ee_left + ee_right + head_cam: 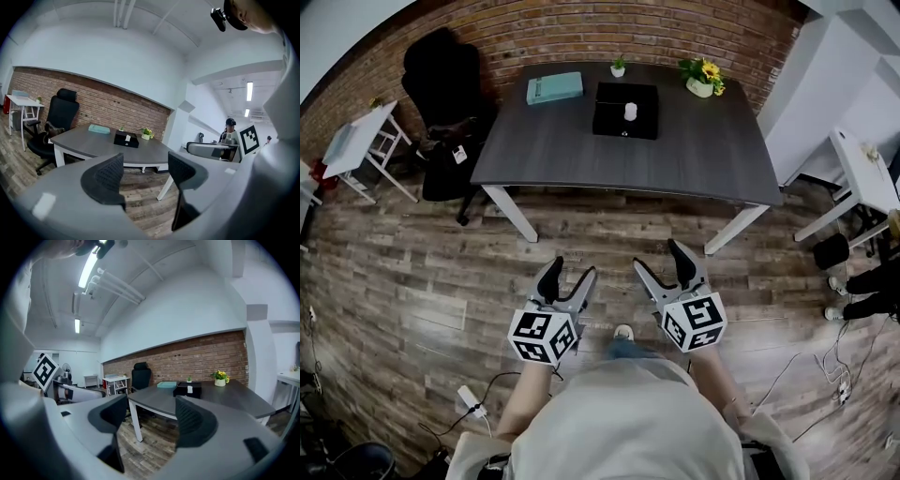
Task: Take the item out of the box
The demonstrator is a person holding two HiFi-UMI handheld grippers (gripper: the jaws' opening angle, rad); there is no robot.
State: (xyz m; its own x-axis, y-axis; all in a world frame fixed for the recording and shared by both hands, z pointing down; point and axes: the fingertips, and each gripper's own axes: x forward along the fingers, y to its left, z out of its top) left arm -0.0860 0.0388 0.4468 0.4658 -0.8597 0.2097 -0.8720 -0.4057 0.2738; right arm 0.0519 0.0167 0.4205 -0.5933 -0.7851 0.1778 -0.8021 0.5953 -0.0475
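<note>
Here, both tongs stand wide open and empty, well short of the table.

The left gripper [569,279] and right gripper [663,264] are held side by side over the wood floor [412,272], each with only air and floor between its jaws. The black box [611,120] sits toward the far edge of the dark table [581,155], between a teal book [554,88] and a pot of yellow flowers [701,79]. It is squarish, slightly wider across, with its sides roughly in line with the table's edges. A small white piece [630,112] shows on its top, its long axis pointing away from the person. Any print on it is too small to read, and whether it is a label or the item cannot be told. The only clear markings are the black-and-white squares on the grippers' cubes.
</note>
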